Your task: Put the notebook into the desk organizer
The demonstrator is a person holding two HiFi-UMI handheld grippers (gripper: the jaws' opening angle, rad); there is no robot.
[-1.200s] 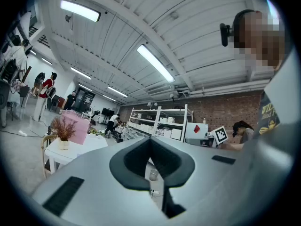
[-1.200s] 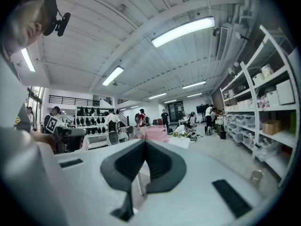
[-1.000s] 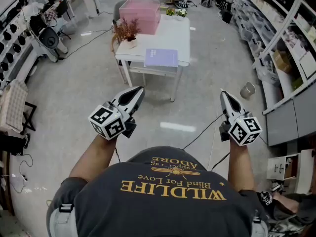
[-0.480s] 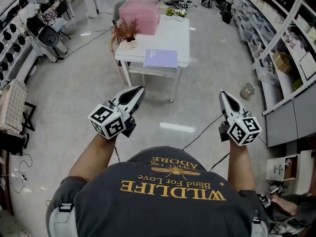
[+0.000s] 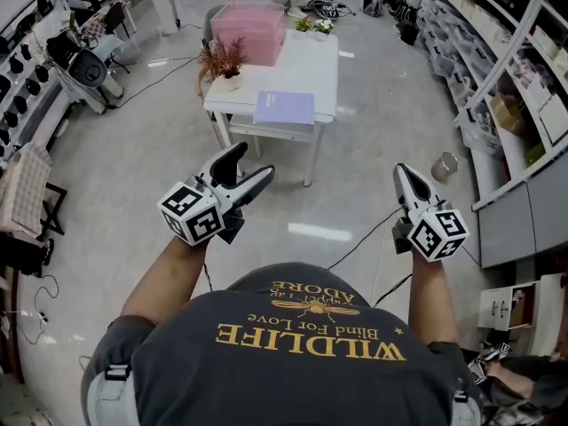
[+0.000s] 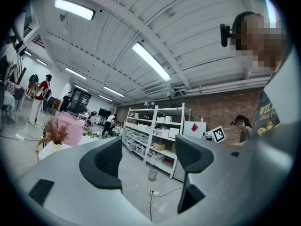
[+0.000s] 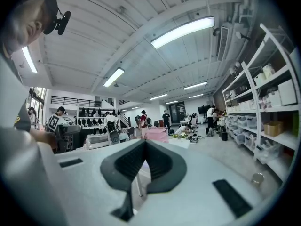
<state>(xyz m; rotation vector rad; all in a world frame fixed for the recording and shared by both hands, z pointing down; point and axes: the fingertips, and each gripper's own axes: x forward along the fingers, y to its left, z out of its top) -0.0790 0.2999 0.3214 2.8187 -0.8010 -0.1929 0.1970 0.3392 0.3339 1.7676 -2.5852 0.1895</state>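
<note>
Head view: flat lavender notebook (image 5: 284,107) lies on the white table (image 5: 315,69), near the pink box-shaped desk organizer (image 5: 253,32).
Left gripper (image 5: 253,162): jaws opening wide, nothing between them.
Right gripper (image 5: 401,170): jaws together, empty.

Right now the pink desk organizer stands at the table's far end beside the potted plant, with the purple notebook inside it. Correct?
No. In the head view the purple notebook lies flat on the white table at its near edge, apart from the pink desk organizer, not inside it. The organizer does stand at the far end beside the potted plant.
</note>
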